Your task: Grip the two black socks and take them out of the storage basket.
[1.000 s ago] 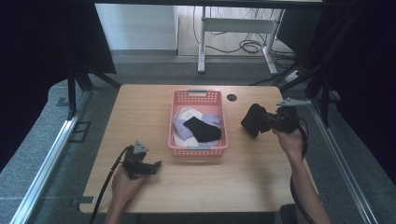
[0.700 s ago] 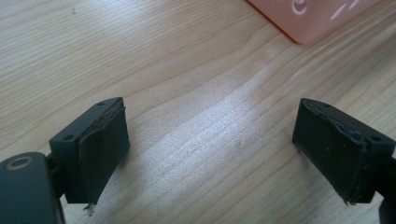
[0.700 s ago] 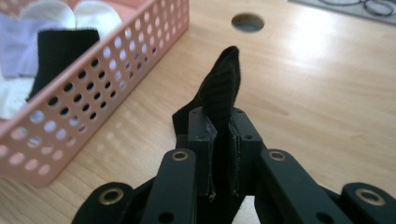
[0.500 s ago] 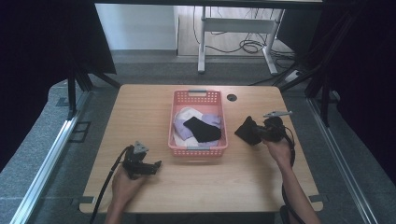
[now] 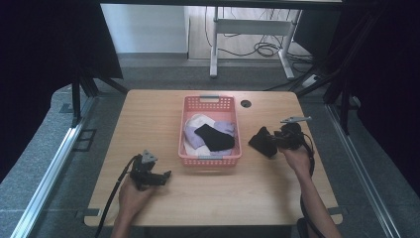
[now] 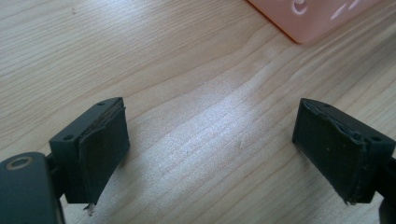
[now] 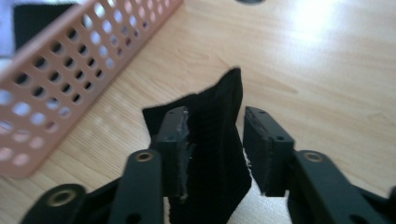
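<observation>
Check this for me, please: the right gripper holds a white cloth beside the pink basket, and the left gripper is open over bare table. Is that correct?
One thing is wrong: the cloth between the right gripper's jaws is black, not white, as the right gripper view shows. The rest stands: it is beside the pink basket, and the left gripper is open over bare table.

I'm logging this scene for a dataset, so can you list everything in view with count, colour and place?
table: one, light wood, centre of the high view
basket: one, pink, perforated, middle of the table
clothes in basket: one black piece lying on white and lilac ones
black cloth: one, right of the basket, between the right tool's jaws
cable hole: one, dark, far edge of the table
desk frame: one, white, on the floor beyond
left tool: black, open, low over bare table
right tool: black, jaws around the cloth
</observation>
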Available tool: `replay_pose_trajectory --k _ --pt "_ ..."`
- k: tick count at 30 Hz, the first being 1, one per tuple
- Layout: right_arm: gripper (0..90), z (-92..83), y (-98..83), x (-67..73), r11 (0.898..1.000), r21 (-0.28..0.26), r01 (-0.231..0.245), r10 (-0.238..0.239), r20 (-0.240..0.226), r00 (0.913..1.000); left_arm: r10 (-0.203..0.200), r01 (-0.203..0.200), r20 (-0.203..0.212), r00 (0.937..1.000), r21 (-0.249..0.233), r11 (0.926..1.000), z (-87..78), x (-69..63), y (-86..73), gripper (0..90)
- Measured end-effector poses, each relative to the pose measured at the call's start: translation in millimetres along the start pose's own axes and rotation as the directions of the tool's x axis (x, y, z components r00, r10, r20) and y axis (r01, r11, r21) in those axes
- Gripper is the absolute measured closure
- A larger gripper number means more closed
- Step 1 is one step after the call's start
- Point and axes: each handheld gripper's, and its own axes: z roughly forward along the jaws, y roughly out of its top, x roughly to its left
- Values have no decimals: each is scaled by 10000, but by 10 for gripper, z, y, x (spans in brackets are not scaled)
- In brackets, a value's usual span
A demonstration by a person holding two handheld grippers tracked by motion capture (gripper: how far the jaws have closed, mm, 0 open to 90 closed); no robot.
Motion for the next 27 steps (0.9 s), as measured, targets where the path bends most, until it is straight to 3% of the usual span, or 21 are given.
replay_pose_trajectory --k 9,19,27 --pt "455 -117 215 122 9992 -374 114 -128 -356 9993 -1 1 0 10000 8 10000 -1 0 0 103" --pt "435 -82 472 411 9950 -676 729 -803 -1140 9902 43 -43 -1 10000 48 10000 -3 3 1 103" --pt "428 46 655 659 9915 -546 1181 -1255 -1626 9787 59 -59 -2 10000 55 10000 -4 5 1 103"
